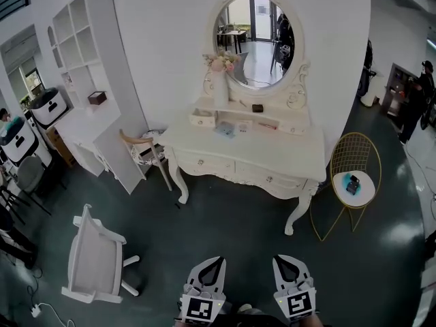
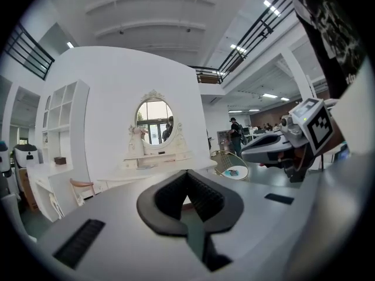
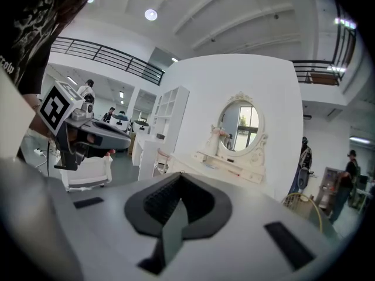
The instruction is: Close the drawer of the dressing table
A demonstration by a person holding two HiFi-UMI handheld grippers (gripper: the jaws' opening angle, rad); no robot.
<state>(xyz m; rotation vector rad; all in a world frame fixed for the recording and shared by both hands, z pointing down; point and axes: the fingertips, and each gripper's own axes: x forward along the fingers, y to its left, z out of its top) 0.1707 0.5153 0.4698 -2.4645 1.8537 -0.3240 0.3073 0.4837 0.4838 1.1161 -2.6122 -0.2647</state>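
The white dressing table (image 1: 248,157) with its oval mirror (image 1: 253,41) stands against the wall, well ahead of me. On its top shelf, at the left, a small drawer (image 1: 203,118) sticks out forward; the wide front drawers (image 1: 235,170) sit flush. Both grippers hang low at the head view's bottom edge, far from the table. My left gripper (image 1: 216,261) has its jaws together with nothing in them, and so does my right gripper (image 1: 281,260). The table shows small beyond the left gripper (image 2: 188,179) and beyond the right gripper (image 3: 179,181) in their own views.
A white chair (image 1: 95,261) stands on the dark floor at the left. A wooden chair (image 1: 145,148) is beside the table's left leg, a gold wire chair (image 1: 354,176) at its right. A white shelf unit (image 1: 85,53) lines the left wall. People (image 1: 417,101) stand far right.
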